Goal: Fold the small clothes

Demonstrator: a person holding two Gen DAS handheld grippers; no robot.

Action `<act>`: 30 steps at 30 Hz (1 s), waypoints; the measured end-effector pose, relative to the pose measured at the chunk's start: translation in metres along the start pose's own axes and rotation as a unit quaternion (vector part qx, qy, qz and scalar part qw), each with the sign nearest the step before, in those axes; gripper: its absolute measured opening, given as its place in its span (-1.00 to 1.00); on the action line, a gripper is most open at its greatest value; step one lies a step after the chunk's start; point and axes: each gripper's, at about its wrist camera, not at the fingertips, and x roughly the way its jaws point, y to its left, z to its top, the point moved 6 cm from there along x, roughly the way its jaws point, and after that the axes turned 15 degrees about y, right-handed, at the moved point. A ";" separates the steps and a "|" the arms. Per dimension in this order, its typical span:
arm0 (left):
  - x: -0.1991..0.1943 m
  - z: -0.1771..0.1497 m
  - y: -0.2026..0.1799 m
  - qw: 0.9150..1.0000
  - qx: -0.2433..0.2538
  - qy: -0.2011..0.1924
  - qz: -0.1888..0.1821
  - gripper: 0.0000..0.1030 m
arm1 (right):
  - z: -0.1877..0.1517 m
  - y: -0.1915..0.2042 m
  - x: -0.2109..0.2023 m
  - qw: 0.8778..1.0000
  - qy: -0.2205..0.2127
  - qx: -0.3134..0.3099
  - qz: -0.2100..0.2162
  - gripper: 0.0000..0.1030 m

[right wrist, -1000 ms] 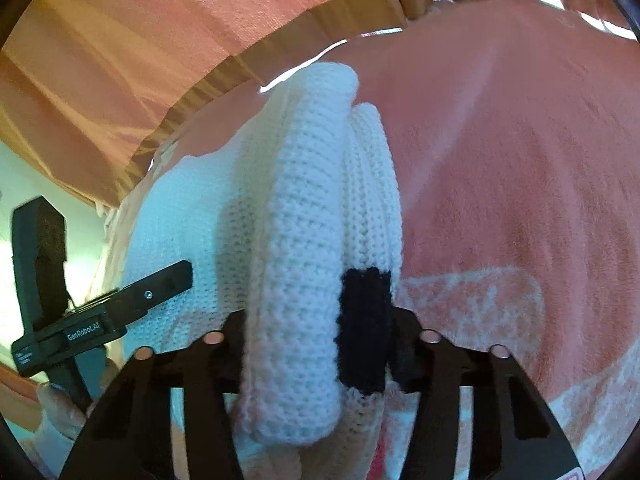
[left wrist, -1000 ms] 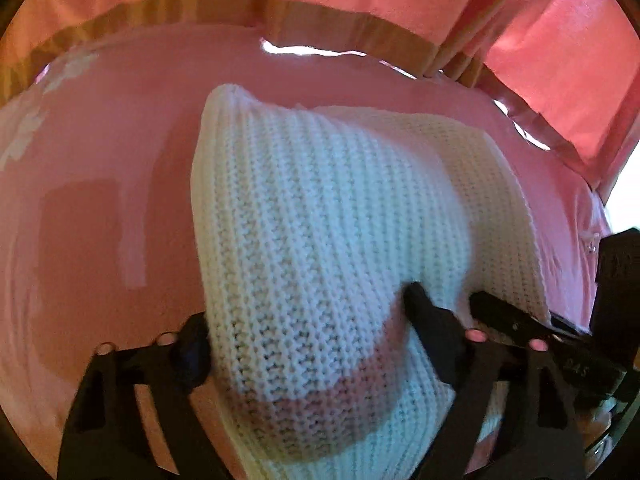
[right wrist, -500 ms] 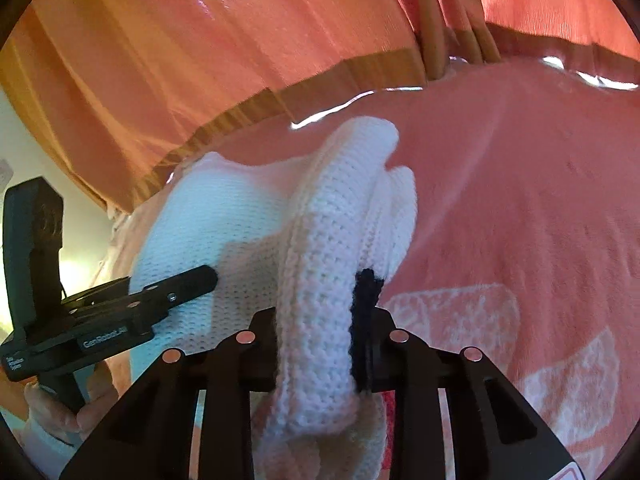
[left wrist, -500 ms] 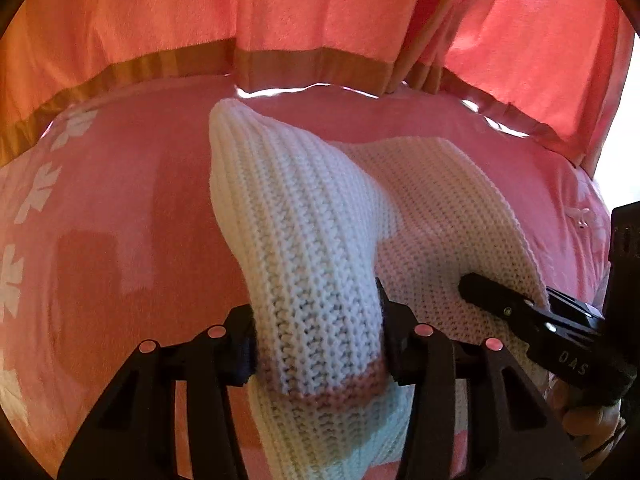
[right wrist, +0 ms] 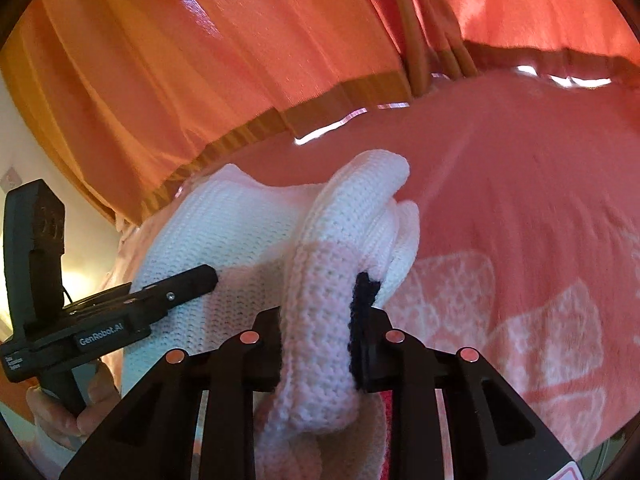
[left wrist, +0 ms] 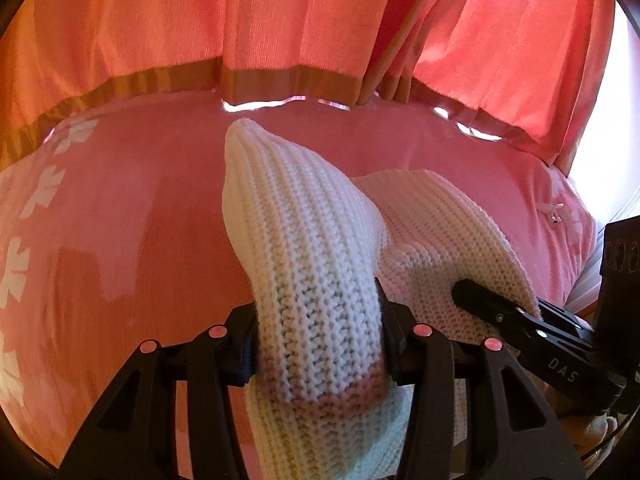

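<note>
Since the earlier frames both views sit further back: more curtain (left wrist: 280, 28) shows above, and the knit (left wrist: 312, 264) has drawn narrower between the left gripper (left wrist: 318, 338) fingers, bunched into a thick roll rather than a broad sheet.

Left gripper: fingers clamped on a fold of the white knit, one pad pressed into each side. Gripped fold rises off the pink blanket (left wrist: 112, 220) as a ridge running away from the camera to a rounded tip. A pinkish band crosses the knit just below the pads. Rest of the garment lies flat on the blanket to the right of the ridge.

Right gripper (right wrist: 320, 354): fingers likewise closed tight on a rolled edge of the knit (right wrist: 332, 264). A dark navy patch (right wrist: 364, 292) on the knit sits against the inner face of the right-hand finger; whether it is trim or a label I cannot tell, the view is soft there. Gripped roll arches up and forward, with looser folds beside it.

Each gripper shows in the other's view, lying over the flat part of the knit: right gripper (left wrist: 472, 300) at lower right, left gripper (right wrist: 200, 280) at lower left, with a bare hand (right wrist: 64, 412) on its handle.

Blanket carries white floral print (left wrist: 40, 196). Curtain has a tan hem band
</note>
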 end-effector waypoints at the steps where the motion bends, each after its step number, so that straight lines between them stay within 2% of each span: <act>1: 0.004 -0.003 0.001 1.000 -0.002 0.006 0.000 -0.12 | -0.002 -0.002 0.005 1.000 0.007 0.002 -0.001 -0.54; 5: 0.025 -0.015 0.014 0.999 -0.023 0.032 0.002 -0.09 | -0.012 -0.012 0.020 0.999 0.034 -0.005 -0.008 -0.47; 10: 0.039 -0.030 0.041 0.995 -0.077 0.050 -0.027 0.22 | -0.019 -0.021 0.033 0.997 0.052 -0.015 -0.047 0.16; 11: 0.040 -0.031 0.043 0.995 -0.082 0.050 -0.031 0.28 | -0.019 -0.024 0.035 0.997 0.055 -0.011 -0.047 0.20; 15: 0.040 -0.036 0.053 0.993 -0.103 0.048 -0.016 0.72 | -0.021 -0.034 0.053 0.996 0.083 0.024 -0.013 0.31; 17: 0.050 -0.041 0.057 0.989 -0.123 0.069 -0.038 0.72 | -0.022 -0.041 0.060 0.994 0.095 0.047 0.012 0.34; 18: 0.056 -0.042 0.058 0.986 -0.133 0.081 -0.055 0.72 | -0.022 -0.045 0.063 0.993 0.098 0.061 0.025 0.26; 19: 0.061 -0.044 0.058 0.983 -0.143 0.091 -0.075 0.69 | -0.022 -0.047 0.063 0.992 0.098 0.068 0.034 -0.02; 20: 0.065 -0.045 0.057 0.979 -0.148 0.099 -0.095 0.59 | -0.021 -0.047 0.062 0.992 0.097 0.072 0.044 -0.10; 21: 0.066 -0.044 0.054 0.976 -0.147 0.104 -0.121 0.31 | -0.020 -0.045 0.059 0.992 0.092 0.074 0.052 -0.23; 22: 0.064 -0.042 0.052 0.976 -0.146 0.104 -0.123 0.14 | -0.020 -0.043 0.056 0.992 0.088 0.072 0.052 -0.30; 24: 0.051 -0.037 0.047 0.979 -0.133 0.089 -0.123 -0.05 | -0.018 -0.033 0.043 0.995 0.070 0.058 0.051 -0.36; 28: 0.009 -0.024 0.033 0.986 -0.102 0.046 -0.125 -0.13 | -0.006 0.000 0.004 0.998 0.020 0.026 0.051 -0.42; 30: -0.023 -0.018 0.029 0.988 -0.086 0.011 -0.125 -0.13 | 0.003 0.021 -0.023 0.999 -0.010 0.001 0.047 -0.43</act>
